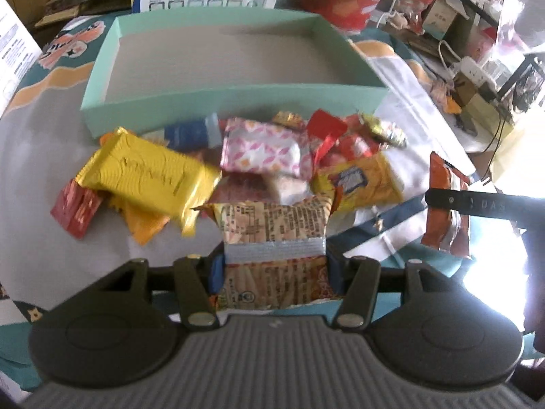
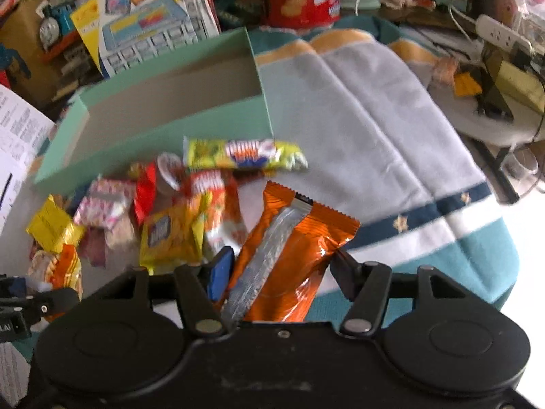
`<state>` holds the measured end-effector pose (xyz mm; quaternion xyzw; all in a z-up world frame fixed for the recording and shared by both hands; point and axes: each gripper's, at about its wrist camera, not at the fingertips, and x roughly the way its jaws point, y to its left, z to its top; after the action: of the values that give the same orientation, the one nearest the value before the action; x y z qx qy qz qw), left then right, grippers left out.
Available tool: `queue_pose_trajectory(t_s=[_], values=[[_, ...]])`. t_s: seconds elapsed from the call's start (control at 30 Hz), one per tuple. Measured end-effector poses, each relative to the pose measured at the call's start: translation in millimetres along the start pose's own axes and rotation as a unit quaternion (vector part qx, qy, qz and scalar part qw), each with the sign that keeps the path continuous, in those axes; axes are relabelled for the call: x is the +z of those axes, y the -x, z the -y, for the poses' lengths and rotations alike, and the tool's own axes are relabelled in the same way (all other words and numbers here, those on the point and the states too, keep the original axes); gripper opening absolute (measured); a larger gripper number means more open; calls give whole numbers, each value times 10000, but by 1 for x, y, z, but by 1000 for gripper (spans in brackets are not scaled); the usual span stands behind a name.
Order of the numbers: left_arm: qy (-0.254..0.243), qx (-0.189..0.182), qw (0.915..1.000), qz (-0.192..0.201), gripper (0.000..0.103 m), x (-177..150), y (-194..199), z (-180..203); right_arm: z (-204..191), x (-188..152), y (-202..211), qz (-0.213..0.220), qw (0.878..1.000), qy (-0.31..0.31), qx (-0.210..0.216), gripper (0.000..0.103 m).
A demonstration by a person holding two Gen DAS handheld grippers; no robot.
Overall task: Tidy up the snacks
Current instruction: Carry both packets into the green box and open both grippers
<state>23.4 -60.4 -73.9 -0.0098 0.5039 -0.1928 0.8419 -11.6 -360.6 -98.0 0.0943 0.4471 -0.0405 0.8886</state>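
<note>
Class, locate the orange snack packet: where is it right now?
In the right wrist view, the orange snack packet sits low and central between the right gripper's fingers, just right of the snack pile, in front of the green box.

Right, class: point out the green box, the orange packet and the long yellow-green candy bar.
green box (image 1: pixel 235 100): left wrist view, on its near outer wall.
orange packet (image 2: pixel 306 238): right wrist view, on its orange foil face.
yellow-green candy bar (image 2: pixel 243 155): right wrist view, on the wrapper's middle.
</note>
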Motion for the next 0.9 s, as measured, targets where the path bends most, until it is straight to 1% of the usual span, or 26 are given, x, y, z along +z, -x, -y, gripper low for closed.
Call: queue_pose_trajectory(t_s=[0.07,0.13,0.23,0.3,0.4,0.47,0.5,0.6,0.7,0.8,0.9], values=[[23,-59,9999,113,55,10,12,-1,1,14,3,79,9999,77,117,61],[-61,-81,9995,299,55,26,25,3,0,31,4,150,9995,165,244,61],[-288,50,9977,619,55,57,35,9,-5,66,4,250,9978,364,495,61],[-389,206,9958,799,55,84,35,9,-12,93,-1,349,9963,502,608,61],[-254,325,9954,864,55,129,21,1,-26,139,-17,430,9938,723,733,61],[-251,419,9945,931,56,156,4,-4,-40,167,-34,382,9923,851,821,61],[-283,533,9938,932,56,169,-9,-6,-46,181,-44,350,9916,934,819,61],[-231,674,9949,710,56,203,-53,-13,-63,219,-80,228,9903,1148,744,61],[-232,794,9954,486,56,226,-96,-14,-75,246,-122,11,9898,1225,722,61],[-303,727,9963,336,56,245,-131,-11,-77,262,-157,-250,9895,1242,693,61],[-429,627,9968,266,56,256,-156,-7,-77,271,-180,-347,9887,1302,649,61]])
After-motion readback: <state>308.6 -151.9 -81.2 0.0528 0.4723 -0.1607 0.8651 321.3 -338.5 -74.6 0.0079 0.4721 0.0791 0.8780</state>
